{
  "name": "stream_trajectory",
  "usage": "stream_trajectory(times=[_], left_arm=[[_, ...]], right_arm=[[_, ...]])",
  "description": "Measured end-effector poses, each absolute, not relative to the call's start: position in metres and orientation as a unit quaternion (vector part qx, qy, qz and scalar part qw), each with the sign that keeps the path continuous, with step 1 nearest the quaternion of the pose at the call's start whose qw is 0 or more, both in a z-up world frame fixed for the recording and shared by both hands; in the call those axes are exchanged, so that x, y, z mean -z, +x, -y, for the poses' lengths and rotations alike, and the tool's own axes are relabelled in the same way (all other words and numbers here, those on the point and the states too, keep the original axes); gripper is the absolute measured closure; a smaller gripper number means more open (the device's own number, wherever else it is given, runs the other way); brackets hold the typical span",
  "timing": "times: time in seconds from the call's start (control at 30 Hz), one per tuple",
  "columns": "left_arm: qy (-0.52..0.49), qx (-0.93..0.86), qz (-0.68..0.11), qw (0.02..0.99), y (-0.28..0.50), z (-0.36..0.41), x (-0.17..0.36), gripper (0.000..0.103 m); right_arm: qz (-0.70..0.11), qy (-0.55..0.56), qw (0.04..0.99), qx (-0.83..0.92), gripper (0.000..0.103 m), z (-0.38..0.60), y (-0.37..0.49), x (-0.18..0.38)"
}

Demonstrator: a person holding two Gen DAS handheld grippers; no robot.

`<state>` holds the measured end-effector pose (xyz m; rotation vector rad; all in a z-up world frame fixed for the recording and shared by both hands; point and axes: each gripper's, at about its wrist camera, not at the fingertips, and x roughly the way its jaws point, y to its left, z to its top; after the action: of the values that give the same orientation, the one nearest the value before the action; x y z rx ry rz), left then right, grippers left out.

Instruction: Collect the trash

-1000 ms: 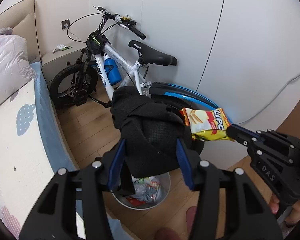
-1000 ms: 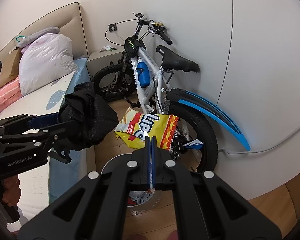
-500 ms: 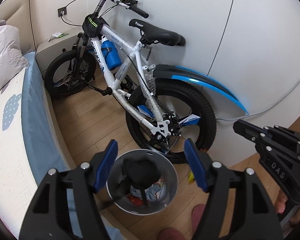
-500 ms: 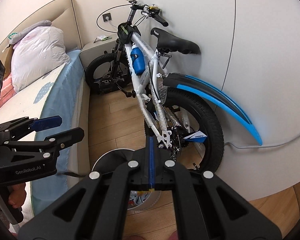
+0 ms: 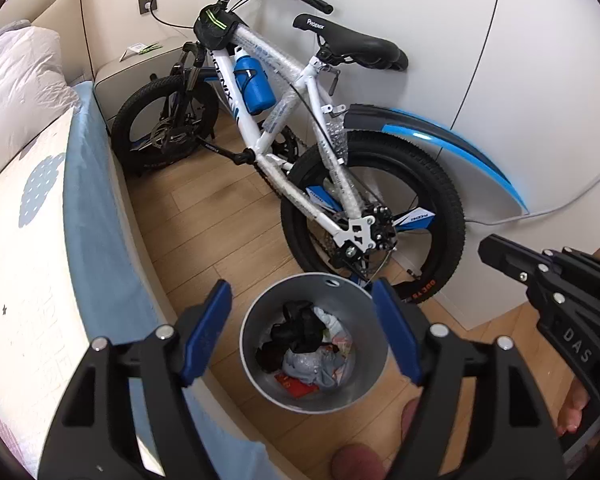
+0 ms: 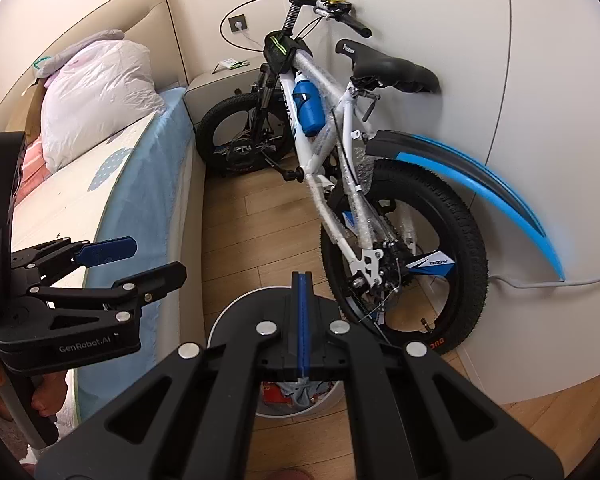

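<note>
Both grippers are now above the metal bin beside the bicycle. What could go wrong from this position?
1. The metal bin stands right against the bicycle's rear wheel; a gripper lowered further could knock the bin or catch the wheel.
2. The left gripper, whose jaws have just been opening with nothing between them, frames the rim and could clip it.
3. The right gripper is shut and empty, so it must open before the next pickup.

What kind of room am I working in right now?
Most likely a bedroom in a home. A bed with a pale blue sheet and padded beige headboard fills the left side, a white and blue children's bicycle leans against the white wall panels, and a round grey metal waste bin stands on wooden flooring.
</note>
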<state>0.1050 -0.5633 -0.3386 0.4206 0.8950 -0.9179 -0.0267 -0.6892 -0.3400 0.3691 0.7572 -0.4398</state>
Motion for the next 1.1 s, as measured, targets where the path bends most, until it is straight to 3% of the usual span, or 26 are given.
stream_trajectory(times=[0.33, 0.5, 0.7, 0.83, 0.9, 1.1], left_arm=[[0.195, 0.398, -0.419, 0.792, 0.108, 0.527, 0.337, 0.024], [0.188, 0.387, -0.42, 0.799, 0.111, 0.5, 0.326, 0.024], [0.167, 0.365, -0.415, 0.817, 0.115, 0.452, 0.297, 0.023], [0.156, 0.345, -0.41, 0.83, 0.116, 0.415, 0.276, 0.021], [0.151, 0.334, -0.409, 0.836, 0.115, 0.392, 0.265, 0.021], [0.141, 0.274, -0.412, 0.858, 0.119, 0.313, 0.231, 0.019]], right_arm=[[-0.394, 0.179, 0.878, 0.205, 0.099, 0.658, -0.018, 0.343], [-0.383, 0.176, 0.883, 0.208, 0.072, 0.638, -0.015, 0.328], [-0.367, 0.166, 0.892, 0.206, 0.054, 0.606, -0.009, 0.295], [-0.362, 0.158, 0.898, 0.195, 0.05, 0.578, -0.003, 0.271], [-0.357, 0.154, 0.902, 0.187, 0.04, 0.561, 0.0, 0.258], [-0.348, 0.139, 0.916, 0.144, 0.025, 0.498, 0.009, 0.223]])
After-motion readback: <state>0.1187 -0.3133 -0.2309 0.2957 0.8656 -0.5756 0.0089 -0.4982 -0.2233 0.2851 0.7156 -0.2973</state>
